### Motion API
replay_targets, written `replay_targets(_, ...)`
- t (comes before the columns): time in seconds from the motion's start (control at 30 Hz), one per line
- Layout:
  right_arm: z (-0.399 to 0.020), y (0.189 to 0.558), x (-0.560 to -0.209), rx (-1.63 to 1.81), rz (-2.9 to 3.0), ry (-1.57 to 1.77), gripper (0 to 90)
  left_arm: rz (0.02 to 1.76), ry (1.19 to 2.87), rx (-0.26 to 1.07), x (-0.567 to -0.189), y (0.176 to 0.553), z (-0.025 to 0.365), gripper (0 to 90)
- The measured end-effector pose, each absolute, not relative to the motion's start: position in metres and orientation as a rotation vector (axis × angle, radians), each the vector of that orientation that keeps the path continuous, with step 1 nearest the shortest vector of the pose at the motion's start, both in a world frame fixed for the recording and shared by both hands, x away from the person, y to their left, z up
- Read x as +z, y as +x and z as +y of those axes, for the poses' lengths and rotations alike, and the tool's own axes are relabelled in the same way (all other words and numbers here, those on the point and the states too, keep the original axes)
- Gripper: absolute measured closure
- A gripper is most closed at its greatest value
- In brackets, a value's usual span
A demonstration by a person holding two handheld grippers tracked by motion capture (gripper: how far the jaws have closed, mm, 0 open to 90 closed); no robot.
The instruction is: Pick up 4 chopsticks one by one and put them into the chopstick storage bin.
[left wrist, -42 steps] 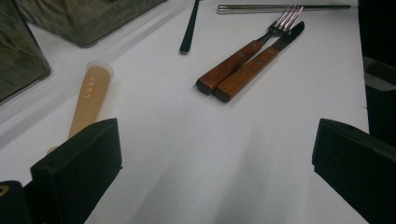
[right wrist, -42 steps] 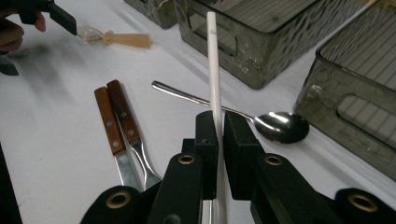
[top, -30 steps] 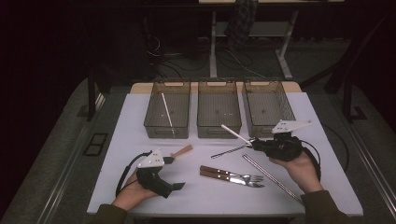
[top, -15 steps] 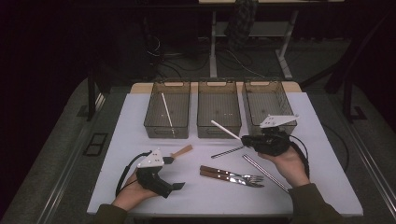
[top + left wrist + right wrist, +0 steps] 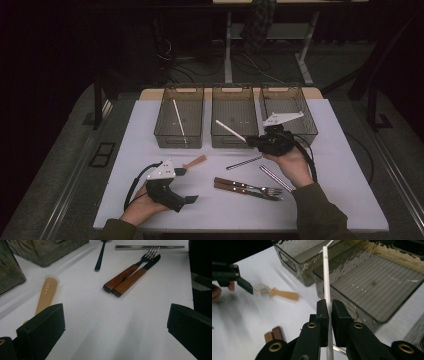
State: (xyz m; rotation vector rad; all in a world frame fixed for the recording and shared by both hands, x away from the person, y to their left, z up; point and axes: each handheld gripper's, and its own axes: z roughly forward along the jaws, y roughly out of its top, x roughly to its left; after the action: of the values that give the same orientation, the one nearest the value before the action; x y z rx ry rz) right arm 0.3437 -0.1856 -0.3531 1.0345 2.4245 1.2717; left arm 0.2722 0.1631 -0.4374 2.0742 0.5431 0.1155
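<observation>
On the white tabletop [image 5: 125, 150] stand three bins; over the middle bin [image 5: 235, 117] the right tongs [image 5: 254, 142] clench a white chopstick [image 5: 230, 130]. The left tongs [image 5: 186, 186] rest released near the wooden scoop [image 5: 195, 162].

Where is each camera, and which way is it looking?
High view: above the person's side, looking forward and down at the white table; both hands and grippers show.
Left gripper view: rides the left gripper, low over the table; its open black jaws frame the fork and knife.
Right gripper view: rides the right gripper, shut on a white stick, facing the bins.
Shared: both gripper views see the tan spoon.
</observation>
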Motion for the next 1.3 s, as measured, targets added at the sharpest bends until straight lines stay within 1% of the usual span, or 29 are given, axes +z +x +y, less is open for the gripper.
replay_targets(0.77, -0.13, 0.39, -0.34, 1.215, 2.441, 1.071, 84.1, 0.538, 2.062, 0.106, -0.436, 0.272, 0.163, 0.0)
replay_targets(1.3, -0.091, 0.424, -0.339, 1.169, 2.455, 1.101, 84.1, 0.53, 2.053, 0.098, -0.436, 0.271, 0.163, 0.0)
